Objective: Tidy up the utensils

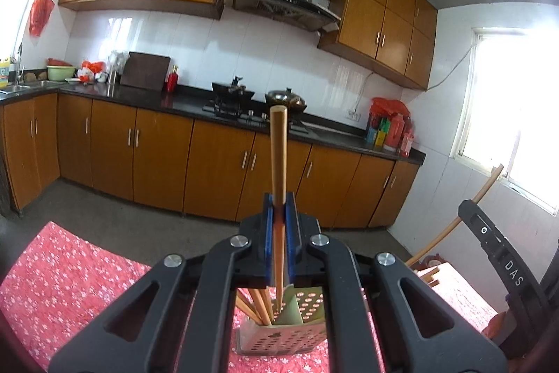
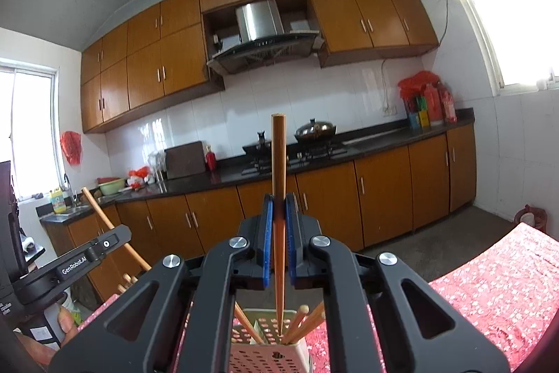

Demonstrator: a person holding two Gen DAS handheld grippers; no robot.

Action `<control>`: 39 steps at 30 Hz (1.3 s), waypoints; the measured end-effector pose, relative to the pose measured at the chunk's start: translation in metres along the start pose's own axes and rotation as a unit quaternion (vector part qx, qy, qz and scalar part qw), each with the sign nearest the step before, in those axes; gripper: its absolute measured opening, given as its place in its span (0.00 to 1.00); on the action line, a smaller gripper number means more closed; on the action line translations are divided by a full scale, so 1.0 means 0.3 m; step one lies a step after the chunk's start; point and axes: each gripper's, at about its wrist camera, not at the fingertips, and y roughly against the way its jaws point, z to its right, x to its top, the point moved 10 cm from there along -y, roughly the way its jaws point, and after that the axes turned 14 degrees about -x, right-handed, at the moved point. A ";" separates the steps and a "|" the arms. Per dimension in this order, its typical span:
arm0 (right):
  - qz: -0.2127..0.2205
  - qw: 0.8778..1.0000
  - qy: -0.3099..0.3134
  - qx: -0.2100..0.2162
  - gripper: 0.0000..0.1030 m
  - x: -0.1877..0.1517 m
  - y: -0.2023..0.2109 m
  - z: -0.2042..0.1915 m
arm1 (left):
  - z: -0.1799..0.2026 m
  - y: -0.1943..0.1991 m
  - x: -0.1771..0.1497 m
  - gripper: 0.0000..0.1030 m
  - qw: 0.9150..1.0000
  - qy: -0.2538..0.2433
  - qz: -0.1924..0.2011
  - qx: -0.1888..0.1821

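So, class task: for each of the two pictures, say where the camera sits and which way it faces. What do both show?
Left wrist: on the left gripper, looking along its fingers at the kitchen counter; shut on a chopstick; right gripper's side at right.
Right wrist: on the right gripper, same direction; shut on a chopstick; a hand at lower left.
Shared: perforated holder below, stove, red tablecloth.

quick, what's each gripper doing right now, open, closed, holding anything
Left gripper: closed on a wooden chopstick, above the perforated holder.
Right gripper: closed on another wooden chopstick, above the same holder.
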 end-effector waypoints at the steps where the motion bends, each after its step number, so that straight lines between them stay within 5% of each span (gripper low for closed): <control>1: -0.004 1.000 0.002 0.002 0.08 -0.004 -0.001 -0.004 | -0.003 -0.011 -0.013 0.07 1.000 0.001 -0.007 -0.001; 4: -0.016 1.000 0.009 0.011 0.09 -0.029 0.004 -0.014 | -0.014 -0.015 -0.038 0.09 1.000 0.008 -0.015 -0.002; 5: -0.016 1.000 0.010 0.012 0.21 -0.026 0.008 -0.014 | -0.019 -0.008 -0.038 0.13 1.000 0.011 -0.015 -0.004; 6: -0.015 1.000 0.011 0.013 0.45 -0.022 0.018 -0.009 | -0.023 0.000 -0.034 0.19 1.000 0.014 -0.013 -0.003; 7: -0.008 1.000 0.009 0.010 0.54 -0.013 0.030 -0.003 | -0.027 0.012 -0.025 0.22 1.000 0.017 -0.010 -0.002; 13: 0.010 1.000 0.007 0.001 0.60 0.049 0.118 0.044 | -0.037 0.129 0.019 0.47 1.000 0.014 0.016 0.006; 18: 0.028 0.999 0.014 -0.014 0.98 0.073 0.210 0.075 | -0.025 0.276 0.024 0.82 0.999 -0.021 0.036 0.028; 21: 0.033 0.999 0.036 -0.022 0.98 0.058 0.269 0.072 | -0.011 0.385 0.001 0.96 0.996 -0.052 0.050 0.048; 32: 0.012 0.995 0.079 -0.065 0.98 -0.084 0.443 0.066 | 0.016 0.632 -0.215 0.96 0.985 -0.116 0.017 0.123; 39: -0.016 0.993 0.096 -0.068 0.98 -0.231 0.512 0.042 | 0.007 0.683 -0.381 0.96 0.987 -0.102 -0.015 0.121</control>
